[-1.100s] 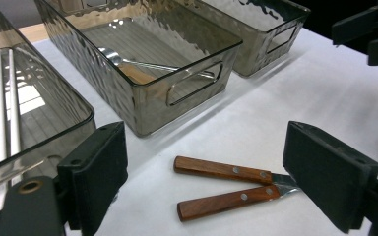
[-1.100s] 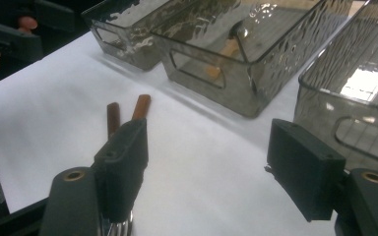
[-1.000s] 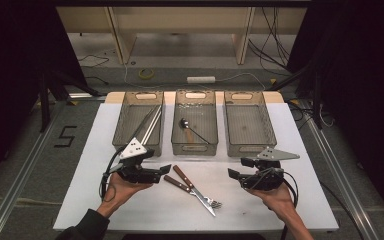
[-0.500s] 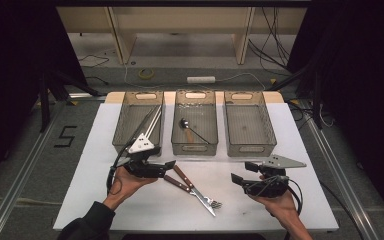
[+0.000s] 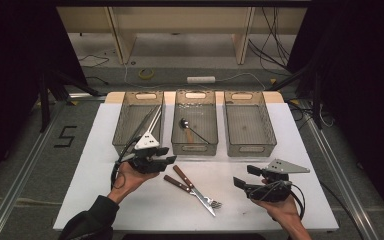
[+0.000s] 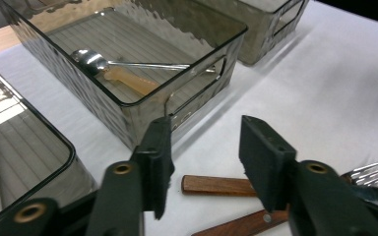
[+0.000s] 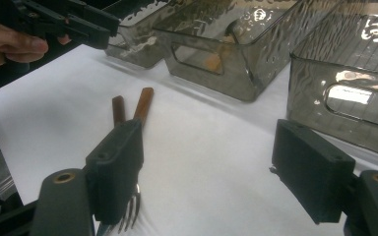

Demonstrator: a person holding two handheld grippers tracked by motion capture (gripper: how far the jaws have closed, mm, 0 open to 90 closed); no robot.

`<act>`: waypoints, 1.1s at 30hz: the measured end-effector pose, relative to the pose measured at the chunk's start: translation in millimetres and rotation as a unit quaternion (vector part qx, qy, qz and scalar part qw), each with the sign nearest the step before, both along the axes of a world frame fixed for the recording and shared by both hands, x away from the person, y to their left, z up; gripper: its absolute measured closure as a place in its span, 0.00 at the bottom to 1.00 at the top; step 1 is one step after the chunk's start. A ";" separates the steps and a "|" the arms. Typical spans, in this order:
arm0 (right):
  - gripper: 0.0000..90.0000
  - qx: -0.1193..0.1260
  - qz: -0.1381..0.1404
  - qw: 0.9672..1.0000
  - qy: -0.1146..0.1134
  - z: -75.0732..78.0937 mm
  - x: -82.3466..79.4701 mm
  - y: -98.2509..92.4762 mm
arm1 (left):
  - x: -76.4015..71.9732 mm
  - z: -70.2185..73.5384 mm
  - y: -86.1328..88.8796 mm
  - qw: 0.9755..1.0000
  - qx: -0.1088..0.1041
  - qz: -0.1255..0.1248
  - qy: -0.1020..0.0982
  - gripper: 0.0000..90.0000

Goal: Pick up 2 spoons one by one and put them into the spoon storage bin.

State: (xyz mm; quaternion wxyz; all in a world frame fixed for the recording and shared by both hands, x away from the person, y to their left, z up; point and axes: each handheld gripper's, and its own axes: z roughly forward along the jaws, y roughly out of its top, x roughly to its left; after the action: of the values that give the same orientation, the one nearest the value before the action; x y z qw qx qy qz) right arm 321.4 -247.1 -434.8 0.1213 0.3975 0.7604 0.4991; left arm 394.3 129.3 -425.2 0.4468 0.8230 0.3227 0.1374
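A: Wooden-handled forks [image 5: 192, 187], two of them, lie crossed on the white worktop [image 5: 100, 150] in the high view, in front of the middle bin [image 5: 195, 129].
B: And the hands?
A: The left gripper [image 5: 169, 159] hovers just beside the upper handle ends. The right gripper [image 5: 244, 176] is held well off to the right, away from the tines.
B: What's in the bins?
A: A spoon [image 5: 192, 131] in the middle bin, long metal pieces in the left bin [image 5: 137, 122]; the right bin [image 5: 249, 125] has a bare floor.
B: Left gripper view?
A: The fingers [image 6: 263, 160] have just been closing and stand half narrowed, with a handle end on the worktop seen between them, not yet pinched. The spoon sits in the bin beyond.
B: Right gripper view?
A: Its fingers [image 7: 118, 169] are spread wide with nothing between them; the forks lie on the worktop past the left finger, tines nearest, and the left gripper is at the top left.
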 end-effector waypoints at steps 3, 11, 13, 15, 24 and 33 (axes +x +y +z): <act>0.32 -0.001 0.005 1.000 0.000 -0.4 -0.5 1.2 | 3.1 -1.0 -1.8 1.000 0.003 -0.005 0.005 0.73; 0.31 -0.001 0.008 1.000 -0.003 -0.2 -1.8 3.6 | 9.9 -4.5 -9.5 1.000 0.015 -0.016 0.008 0.89; 0.31 0.000 0.009 1.000 -0.006 -0.2 -1.6 3.8 | 11.1 -5.6 -10.8 1.000 0.015 -0.019 0.011 0.93; 0.31 0.000 0.010 1.000 -0.006 -0.3 -1.5 4.1 | 12.6 -6.7 -12.4 0.999 0.021 -0.022 0.010 0.96; 0.31 0.001 0.012 1.000 -0.005 -0.5 -1.4 5.2 | 19.0 -12.5 -20.8 0.999 0.035 -0.025 0.017 0.99; 0.31 0.001 0.014 1.000 -0.005 -1.1 -1.1 6.4 | 26.1 -19.4 -25.9 0.998 0.049 -0.028 0.023 0.99</act>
State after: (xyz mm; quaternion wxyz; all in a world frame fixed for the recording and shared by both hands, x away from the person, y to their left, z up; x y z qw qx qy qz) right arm 320.3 -240.7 -435.9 0.1181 0.3847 0.7648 0.5031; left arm 420.4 103.4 -444.7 0.4020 0.8556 0.3028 0.1213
